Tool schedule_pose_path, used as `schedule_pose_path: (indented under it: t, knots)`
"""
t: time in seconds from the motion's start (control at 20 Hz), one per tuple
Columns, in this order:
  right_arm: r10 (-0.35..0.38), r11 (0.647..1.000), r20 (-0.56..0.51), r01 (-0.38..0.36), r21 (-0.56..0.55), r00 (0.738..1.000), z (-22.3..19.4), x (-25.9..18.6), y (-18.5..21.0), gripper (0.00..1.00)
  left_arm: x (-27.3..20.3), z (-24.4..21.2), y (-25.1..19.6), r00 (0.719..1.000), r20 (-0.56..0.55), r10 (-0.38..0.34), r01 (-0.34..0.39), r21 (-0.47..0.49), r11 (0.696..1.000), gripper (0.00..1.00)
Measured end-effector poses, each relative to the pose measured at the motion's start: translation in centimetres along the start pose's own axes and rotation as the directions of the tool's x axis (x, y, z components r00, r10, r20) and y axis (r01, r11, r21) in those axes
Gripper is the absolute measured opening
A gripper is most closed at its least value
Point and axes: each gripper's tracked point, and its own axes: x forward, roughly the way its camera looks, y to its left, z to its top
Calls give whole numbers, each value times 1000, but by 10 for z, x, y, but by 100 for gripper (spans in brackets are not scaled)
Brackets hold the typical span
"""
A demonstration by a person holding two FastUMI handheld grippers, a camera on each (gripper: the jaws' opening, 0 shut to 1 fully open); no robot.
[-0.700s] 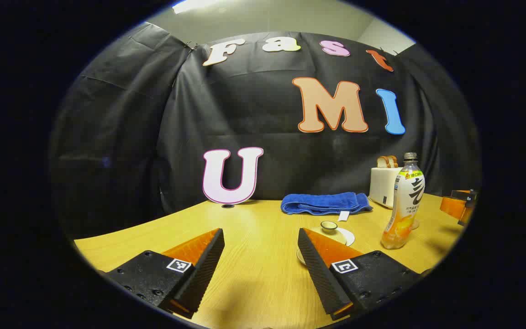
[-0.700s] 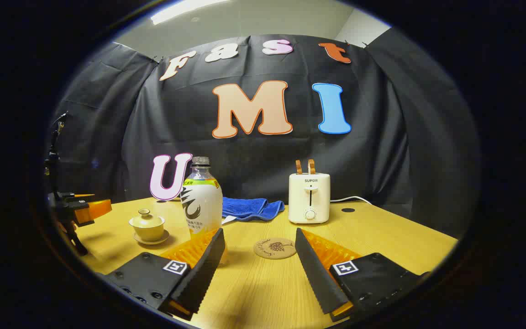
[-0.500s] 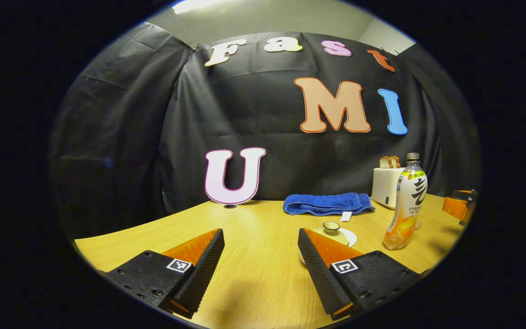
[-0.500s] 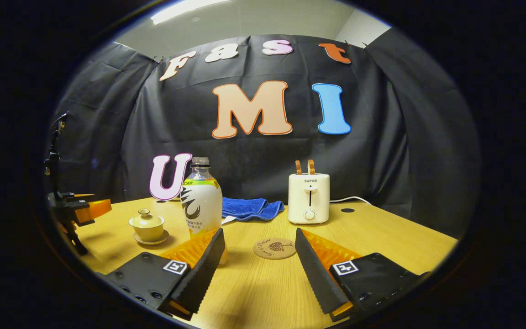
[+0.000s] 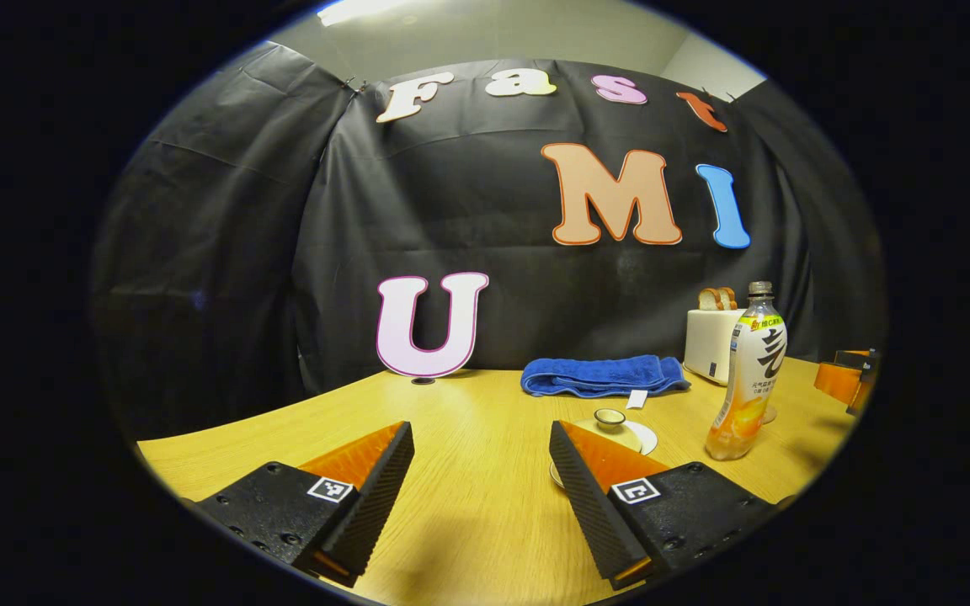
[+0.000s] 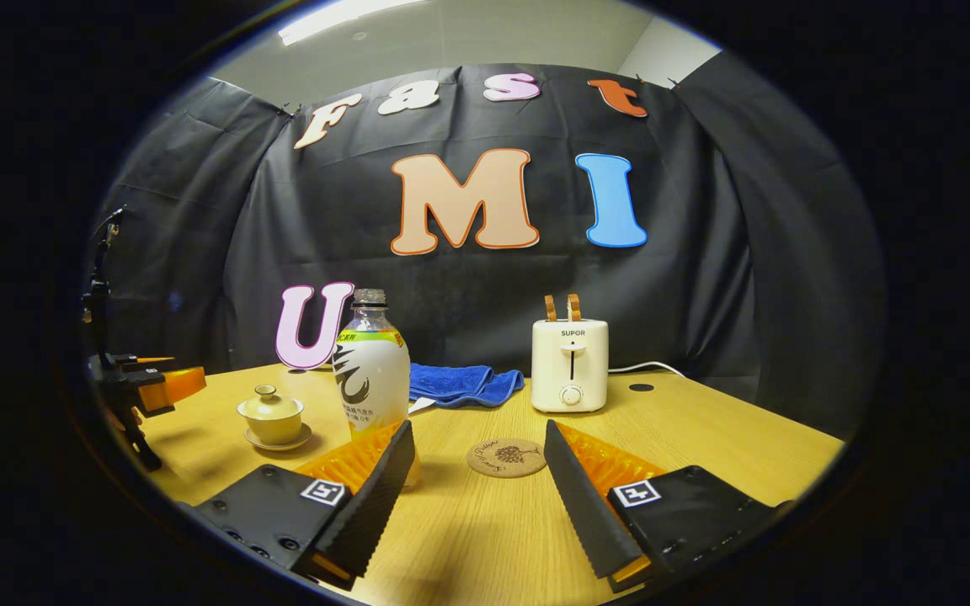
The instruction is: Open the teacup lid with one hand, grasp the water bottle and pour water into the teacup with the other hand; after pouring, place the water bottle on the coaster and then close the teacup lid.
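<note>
Right gripper view: the teacup (image 6: 272, 418), lid on, sits ahead-left of the right gripper (image 6: 477, 471); the bottle (image 6: 371, 370) stands just beyond its left finger, the coaster (image 6: 507, 457) between the fingers. Both grippers gape empty. Swinging carelessly toward the bottle could topple it onto the cup.

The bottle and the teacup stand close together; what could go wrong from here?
1. The bottle is tall and narrow and has no cap; a sideways bump from the open right gripper might tip and spill it.
2. The lid has a small knob; the open left gripper may slip or push the teacup on its saucer.
</note>
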Motion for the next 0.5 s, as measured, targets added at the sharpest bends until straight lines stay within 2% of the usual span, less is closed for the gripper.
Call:
schedule_pose_path:
  t: [0.1,0.15,0.25,0.3,0.4,0.5]
  knots:
    - [0,1000,0,0,0,1000,0,1,0,94,0,0,0,1000,-1,0,0,0,1000,95]
    - [0,1000,1,0,0,1000,-1,0,0,98,0,-1,0,1000,-2,0,0,0,1000,95]
    - [1,1000,1,-1,0,1000,-1,0,-1,98,0,-1,0,1000,-2,0,0,0,1000,95]
    - [1,1000,1,-1,0,1000,-1,0,-1,94,0,-1,0,1000,-3,1,-1,-1,1000,95]
    - [1,1000,1,-1,0,1000,-1,1,-1,98,1,-1,-1,1000,-3,-2,2,-1,1000,95]
    - [1,1000,1,-1,0,1000,-1,0,-1,94,1,-2,-5,1000,-2,-22,22,-1,1000,95]
